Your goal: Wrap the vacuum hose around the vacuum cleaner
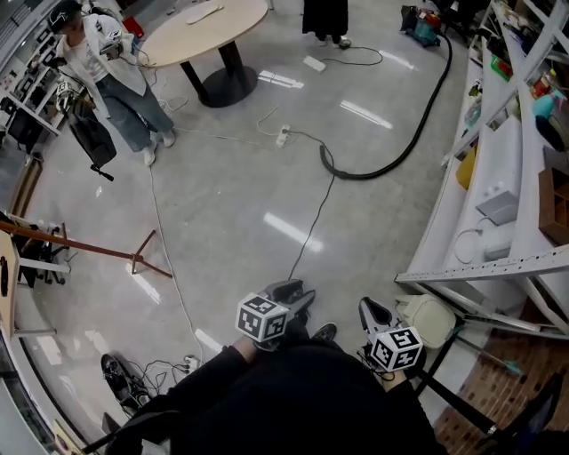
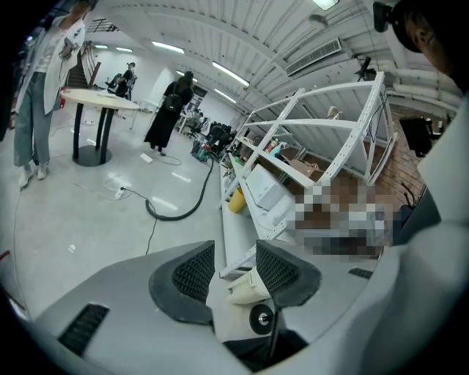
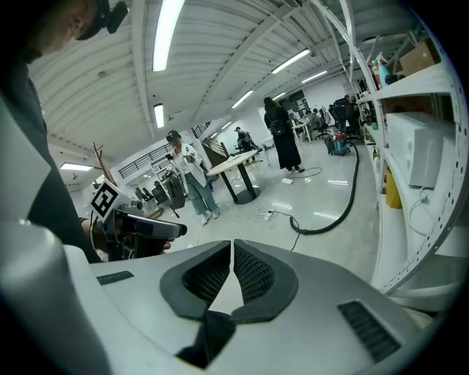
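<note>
Since the vacuum hose (image 1: 404, 151) lies far off on the floor (image 1: 240, 204), left gripper (image 1: 292, 291) jaws stand released, right gripper (image 1: 372, 311) clenched empty.

Floor (image 1: 240, 200): pale and glossy, with ceiling lights reflected in it.
Table (image 1: 206, 24): round, light top on a dark pedestal.
Person (image 1: 114, 82): stands just beside the table, in a light top and jeans.
Second person (image 1: 324, 18): in black, beyond the table.
Power strip (image 1: 283, 136): white, on the floor near the table.
Shelving rack (image 1: 498, 147): white, along the right side, holding a yellow container (image 1: 466, 169).
Stool (image 1: 428, 320): cream seat, at the rack's near end.
</note>
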Tool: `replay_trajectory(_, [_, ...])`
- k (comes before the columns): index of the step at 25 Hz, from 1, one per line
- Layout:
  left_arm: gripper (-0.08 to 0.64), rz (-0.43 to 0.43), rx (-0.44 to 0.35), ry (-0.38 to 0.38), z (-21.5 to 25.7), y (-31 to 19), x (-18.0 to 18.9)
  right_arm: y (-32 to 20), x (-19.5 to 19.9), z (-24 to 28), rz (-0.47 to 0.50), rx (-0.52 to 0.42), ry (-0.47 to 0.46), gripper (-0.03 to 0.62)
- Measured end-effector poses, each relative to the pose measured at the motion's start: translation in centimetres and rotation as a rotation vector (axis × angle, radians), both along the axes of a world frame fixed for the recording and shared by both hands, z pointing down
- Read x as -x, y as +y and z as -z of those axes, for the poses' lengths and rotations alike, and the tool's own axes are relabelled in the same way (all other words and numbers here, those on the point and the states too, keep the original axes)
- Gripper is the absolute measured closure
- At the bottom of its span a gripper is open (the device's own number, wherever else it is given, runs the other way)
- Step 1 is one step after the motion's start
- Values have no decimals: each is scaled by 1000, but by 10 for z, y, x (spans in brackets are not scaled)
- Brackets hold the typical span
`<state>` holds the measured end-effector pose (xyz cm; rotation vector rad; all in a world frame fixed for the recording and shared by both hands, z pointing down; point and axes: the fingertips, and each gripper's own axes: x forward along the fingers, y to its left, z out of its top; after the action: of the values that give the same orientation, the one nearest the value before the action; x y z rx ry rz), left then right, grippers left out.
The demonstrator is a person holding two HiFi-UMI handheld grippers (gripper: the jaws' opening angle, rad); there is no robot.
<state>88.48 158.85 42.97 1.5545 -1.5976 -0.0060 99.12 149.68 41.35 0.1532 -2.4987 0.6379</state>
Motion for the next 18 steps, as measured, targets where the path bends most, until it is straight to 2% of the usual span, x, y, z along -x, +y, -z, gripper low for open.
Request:
replay_trajectory(8, [370, -74, -62, 26, -2, -35, 84, -25, 78, 16, -45, -74, 53, 568])
replay_trajectory(13, [370, -173, -55, -19, -15, -36, 110, -27, 111, 8, -46, -69, 91, 568])
replay_trajectory(18, [370, -132, -29, 5, -24, -34, 139, -35, 145, 4, 1, -77, 99, 568])
